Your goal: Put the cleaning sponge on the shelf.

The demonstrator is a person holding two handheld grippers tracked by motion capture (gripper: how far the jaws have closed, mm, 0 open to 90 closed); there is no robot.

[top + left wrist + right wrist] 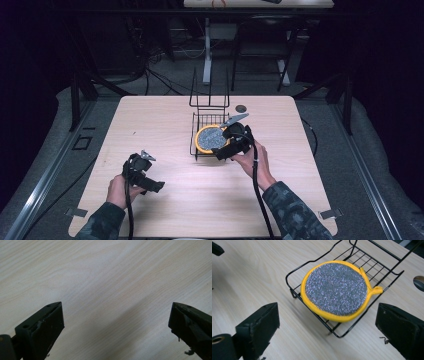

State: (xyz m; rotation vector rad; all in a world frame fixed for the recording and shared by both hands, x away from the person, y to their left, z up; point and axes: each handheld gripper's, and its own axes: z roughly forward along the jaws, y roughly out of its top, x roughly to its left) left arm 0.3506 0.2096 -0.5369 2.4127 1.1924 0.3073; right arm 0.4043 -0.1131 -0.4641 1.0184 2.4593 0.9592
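Near the surface's (165,125) middle, your right gripper (327,322) stood wide open, empty, above the racked scouring pad (336,288): light, soft; pinch its yellow rim.

A light wooden table (165,200) carries 1 black wire rack (197,150).

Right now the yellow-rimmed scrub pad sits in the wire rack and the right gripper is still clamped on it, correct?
Not quite. The scrub pad does lie in the wire rack, but the right gripper is not clamped on it: in the right gripper view its jaws stand wide apart, short of the pad, nothing between them.
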